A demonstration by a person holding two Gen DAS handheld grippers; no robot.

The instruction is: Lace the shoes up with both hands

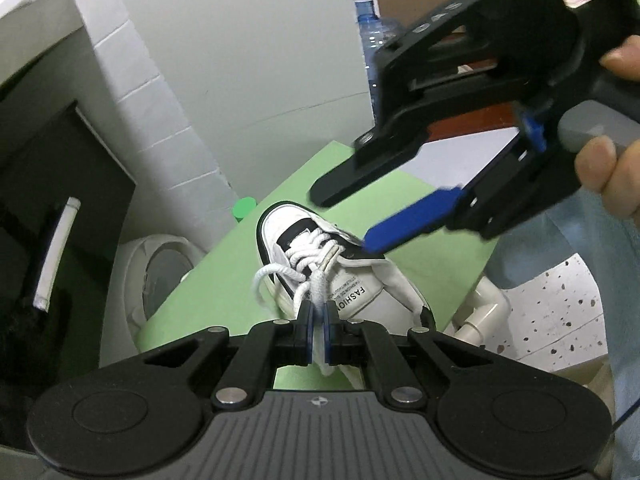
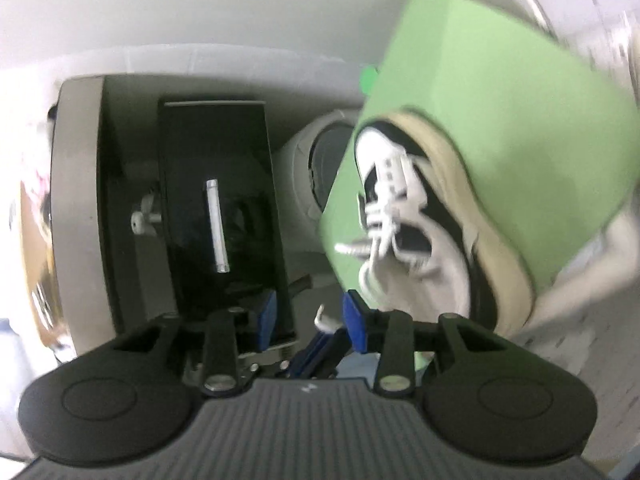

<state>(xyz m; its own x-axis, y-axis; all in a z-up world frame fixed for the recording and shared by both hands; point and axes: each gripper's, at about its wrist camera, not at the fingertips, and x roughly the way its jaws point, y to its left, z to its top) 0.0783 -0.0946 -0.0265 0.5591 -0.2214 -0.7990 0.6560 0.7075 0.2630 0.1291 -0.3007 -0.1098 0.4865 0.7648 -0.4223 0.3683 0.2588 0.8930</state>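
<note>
Green mat (image 1: 224, 280) holds shoe (image 1: 360, 292) near its edge | left gripper (image 1: 319, 318) clenched on lace (image 1: 318, 288) | right gripper (image 2: 310, 320) released, jaws apart, seemingly nothing pinched; blurry | bare mat beyond toe

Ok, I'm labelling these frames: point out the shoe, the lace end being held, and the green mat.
shoe (image 1: 372, 296), left wrist view, on the tongue label.
lace end (image 1: 319, 294), left wrist view, on the stretch just above the shut pads.
green mat (image 2: 500, 92), right wrist view, on a bare part beyond the shoe.

Looks like a bathroom or utility corner: white ceramic toilet (image 1: 160, 276), white-painted brick wall (image 1: 160, 92), speckled terrazzo floor (image 1: 560, 312).
</note>
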